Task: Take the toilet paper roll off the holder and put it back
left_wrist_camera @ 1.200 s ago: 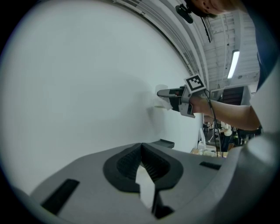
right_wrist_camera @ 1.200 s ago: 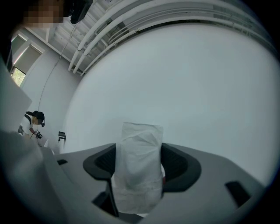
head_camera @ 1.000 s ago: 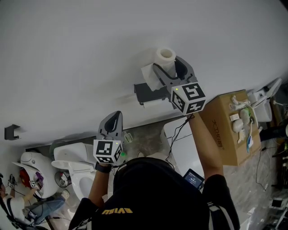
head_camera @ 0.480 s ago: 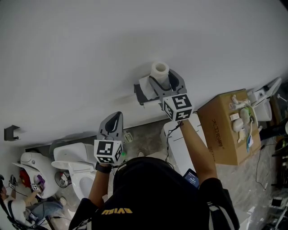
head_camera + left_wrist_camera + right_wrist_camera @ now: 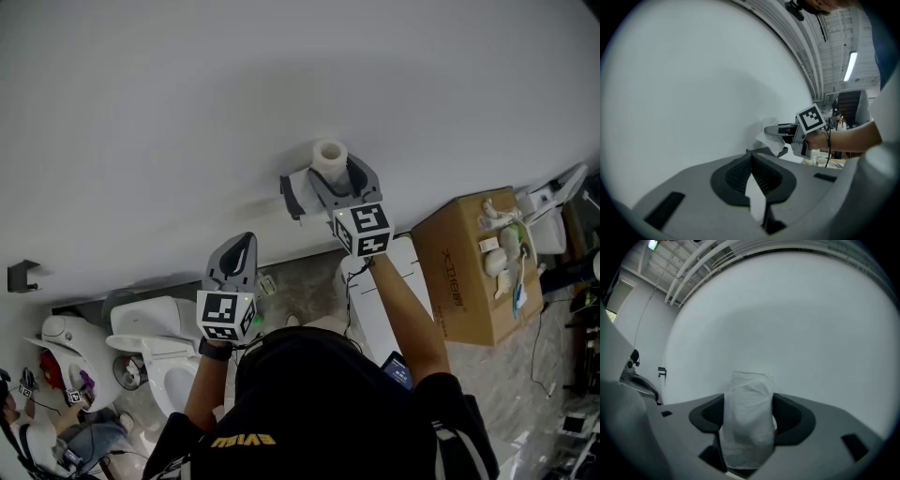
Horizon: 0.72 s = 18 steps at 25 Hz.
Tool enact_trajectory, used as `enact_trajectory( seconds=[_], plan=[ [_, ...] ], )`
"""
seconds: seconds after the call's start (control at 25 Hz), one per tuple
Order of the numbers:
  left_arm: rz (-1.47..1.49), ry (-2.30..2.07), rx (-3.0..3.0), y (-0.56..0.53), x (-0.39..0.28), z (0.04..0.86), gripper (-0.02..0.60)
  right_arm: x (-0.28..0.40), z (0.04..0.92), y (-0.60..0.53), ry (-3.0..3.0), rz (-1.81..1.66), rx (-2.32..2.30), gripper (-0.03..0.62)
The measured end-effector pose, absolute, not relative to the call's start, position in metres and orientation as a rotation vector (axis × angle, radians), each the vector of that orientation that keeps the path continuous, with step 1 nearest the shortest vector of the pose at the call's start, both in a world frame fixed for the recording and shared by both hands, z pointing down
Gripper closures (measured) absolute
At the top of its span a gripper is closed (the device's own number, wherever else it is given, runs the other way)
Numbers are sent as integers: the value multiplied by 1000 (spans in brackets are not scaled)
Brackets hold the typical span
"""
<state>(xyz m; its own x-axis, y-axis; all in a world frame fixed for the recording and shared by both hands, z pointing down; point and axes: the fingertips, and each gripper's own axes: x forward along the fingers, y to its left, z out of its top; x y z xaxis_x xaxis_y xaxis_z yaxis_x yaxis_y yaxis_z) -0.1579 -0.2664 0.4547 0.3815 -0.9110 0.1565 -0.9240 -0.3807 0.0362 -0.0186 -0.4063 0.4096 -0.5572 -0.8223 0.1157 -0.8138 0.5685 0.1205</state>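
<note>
Toilet paper roll (image 5: 328, 150) at upper centre of head view, against white wall (image 5: 169, 103), just above black holder (image 5: 294, 195). Cannot tell if it sits on holder.
Right gripper (image 5: 330, 171): jaws part-open, clamped on roll's sides, paper bulging between pads.
Left gripper (image 5: 246, 242): lower left of centre, jaws together, nothing in them.
Handling guess: roll is light, soft and crushable with a stiffer core. Grip mid-body across its width, gentle squeeze, mind loose tail sheet.
Writing: print on cardboard box (image 5: 464, 272) side at right, not legible. Gripper cubes show square markers only.
</note>
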Motion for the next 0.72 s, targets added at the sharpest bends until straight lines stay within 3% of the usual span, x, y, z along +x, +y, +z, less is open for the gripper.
enact_trajectory(
  seconds=[0.72],
  plan=[
    [173,-1657,2511,-271,-159,459,571,-21,437,-412,-2558,-70,1389,301]
  ],
)
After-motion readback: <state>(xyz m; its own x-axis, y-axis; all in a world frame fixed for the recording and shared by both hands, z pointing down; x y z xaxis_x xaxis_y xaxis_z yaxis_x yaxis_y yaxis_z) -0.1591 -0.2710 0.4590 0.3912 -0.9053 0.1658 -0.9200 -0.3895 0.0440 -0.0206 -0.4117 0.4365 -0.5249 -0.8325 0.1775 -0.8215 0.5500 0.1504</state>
